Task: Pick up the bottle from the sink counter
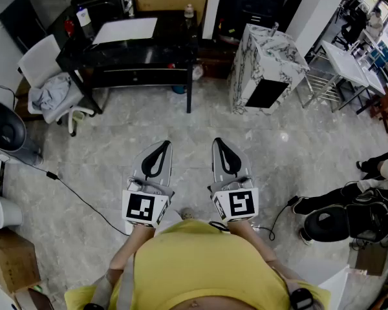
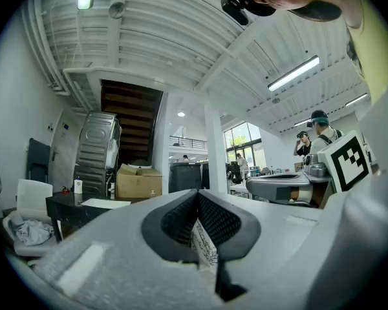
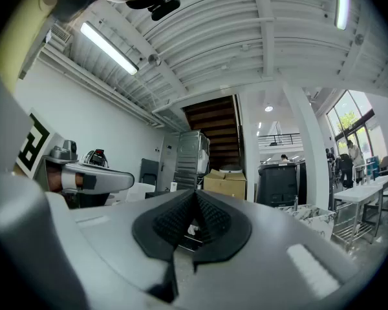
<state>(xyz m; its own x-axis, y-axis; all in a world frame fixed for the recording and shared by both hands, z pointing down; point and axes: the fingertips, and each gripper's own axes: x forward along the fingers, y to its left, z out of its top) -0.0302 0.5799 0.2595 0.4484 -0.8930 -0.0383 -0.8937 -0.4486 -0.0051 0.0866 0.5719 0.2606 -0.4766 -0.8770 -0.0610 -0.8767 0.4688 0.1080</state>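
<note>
grey left gripper (image 1: 161, 146) and grey right gripper (image 1: 220, 142): each one's own view shows its jaws pressed together, empty. only the head view shows them side by side, with the white-veined marble sink counter (image 1: 266, 47) well ahead; the bottle there is too small to tell.

The person holds the left gripper (image 1: 161, 148) and the right gripper (image 1: 220, 146) side by side, near each other, in front of the belly, both pointing forward. The jaws of each gripper are pressed together, with nothing between them. The left forearm (image 1: 125, 254) and the right forearm (image 1: 266, 256) angle inward.
</note>
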